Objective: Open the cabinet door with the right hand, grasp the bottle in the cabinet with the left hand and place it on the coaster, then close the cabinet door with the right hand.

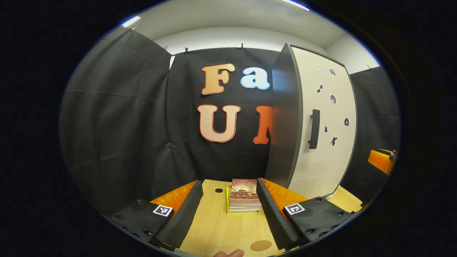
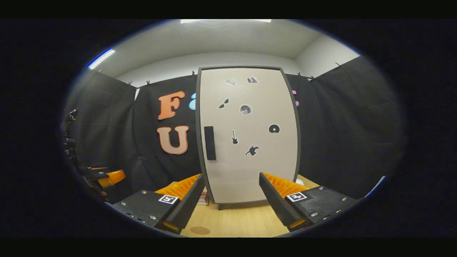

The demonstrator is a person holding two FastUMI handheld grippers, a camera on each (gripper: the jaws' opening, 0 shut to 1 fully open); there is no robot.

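With the cabinet door (image 2: 250, 135) shut, its upright handle (image 2: 210, 142) sits up-left of the right gripper (image 2: 232, 194), jaws spread; left gripper (image 1: 228, 210) jaws spread too, farther off.

Off-white cabinet door (image 2: 250, 142) with small black stickers (image 2: 245, 109), black handle (image 2: 210, 142), pale woodgrain table (image 1: 217, 228), round brown coaster (image 1: 261, 245)

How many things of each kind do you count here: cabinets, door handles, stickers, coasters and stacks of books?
Cabinet: 1
Door handle: 1
Stickers: 7
Coaster: 1
Stack of books: 1
Total: 11
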